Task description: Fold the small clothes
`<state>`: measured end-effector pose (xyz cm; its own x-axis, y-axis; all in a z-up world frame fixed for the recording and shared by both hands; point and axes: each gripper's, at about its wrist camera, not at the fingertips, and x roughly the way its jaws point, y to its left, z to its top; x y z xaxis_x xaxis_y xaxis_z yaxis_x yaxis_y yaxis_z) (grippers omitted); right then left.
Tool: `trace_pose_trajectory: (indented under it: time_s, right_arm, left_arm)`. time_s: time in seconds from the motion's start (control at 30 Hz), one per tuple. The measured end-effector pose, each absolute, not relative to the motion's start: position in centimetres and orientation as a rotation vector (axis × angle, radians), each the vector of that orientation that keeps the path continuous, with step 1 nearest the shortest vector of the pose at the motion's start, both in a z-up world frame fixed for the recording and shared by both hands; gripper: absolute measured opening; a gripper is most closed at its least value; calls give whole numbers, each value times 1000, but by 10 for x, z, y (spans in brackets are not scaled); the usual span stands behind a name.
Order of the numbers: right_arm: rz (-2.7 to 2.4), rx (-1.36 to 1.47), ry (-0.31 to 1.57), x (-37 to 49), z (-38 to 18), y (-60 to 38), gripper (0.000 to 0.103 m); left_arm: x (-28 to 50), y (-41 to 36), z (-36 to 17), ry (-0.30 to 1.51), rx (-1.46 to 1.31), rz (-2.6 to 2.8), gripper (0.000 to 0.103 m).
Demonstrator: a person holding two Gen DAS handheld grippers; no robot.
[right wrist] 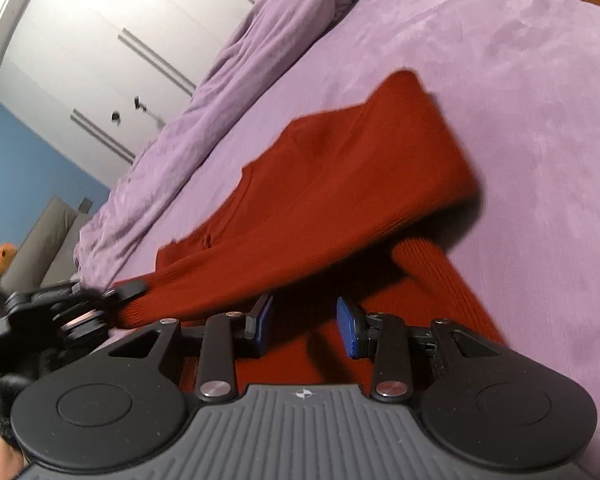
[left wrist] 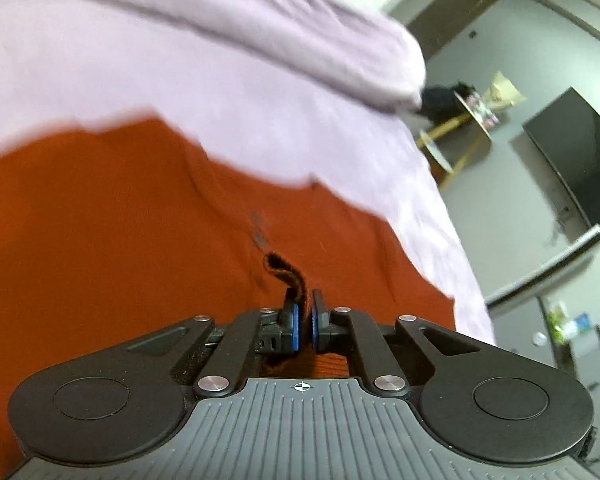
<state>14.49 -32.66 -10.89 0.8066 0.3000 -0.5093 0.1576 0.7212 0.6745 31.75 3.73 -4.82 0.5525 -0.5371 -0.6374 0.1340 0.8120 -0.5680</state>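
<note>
**Ana:** Under everything is the big purple bed [right wrist: 520, 80]. Your red sweater [right wrist: 340, 184] lies on it, spread from near to far. A long purple blanket roll [right wrist: 228, 80] lies along the far left side of the bed.

**Ben:** What else is far away?

**Ana:** White closet doors [right wrist: 100, 40] stand behind the roll, and a blue wall [right wrist: 20, 152] is on the left. From your left camera you can see a dark TV [left wrist: 576, 168] on the gray wall at the right.

**Ben:** What is your left gripper [left wrist: 303, 322] doing?

**Ana:** Its two blue pads are pressed together on a thin edge of the sweater [left wrist: 140, 248]. That edge sticks up between them. From the right camera, it shows at the near left, holding a lifted part of the sweater.

**Ben:** And your right gripper [right wrist: 305, 327]?

**Ana:** Its pads are spread apart. Nothing is between them. It hangs over the near part of the sweater, which is folded over itself there.
</note>
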Motion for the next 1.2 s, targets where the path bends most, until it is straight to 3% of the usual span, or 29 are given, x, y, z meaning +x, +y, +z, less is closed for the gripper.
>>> trace_pose_trajectory:
  time_s: [0.17, 0.3, 0.37, 0.43, 0.6, 0.8, 0.87, 0.93, 0.97, 1.2]
  right_arm:
    - [50, 889, 617, 168, -118, -341, 34]
    - [31, 988, 600, 182, -128, -347, 33]
    - [8, 1008, 604, 189, -131, -347, 25]
    - [-24, 976, 615, 195, -131, -344, 9]
    - [-81, 681, 570, 189, -114, -326, 7]
    - [34, 526, 567, 168, -85, -318, 18]
    - [26, 465, 530, 167, -70, -318, 29]
    - [7, 428, 514, 177, -63, -319, 51]
    - [3, 406, 531, 188, -62, -318, 54]
    - [-95, 262, 704, 277, -86, -314, 55]
  left_arm:
    - [329, 78, -53, 902, -304, -216, 7]
    - [329, 97, -78, 979, -338, -199, 8]
    - [329, 98, -83, 984, -349, -204, 8]
    - [330, 96, -85, 965, -362, -202, 8]
    - [333, 85, -59, 817, -317, -217, 7]
    - [335, 93, -49, 727, -249, -207, 7]
    - [337, 95, -62, 767, -210, -184, 7]
    - [339, 101, -77, 814, -232, -168, 7]
    - [338, 103, -82, 826, -248, -162, 7]
    - [333, 106, -82, 815, -244, -184, 7]
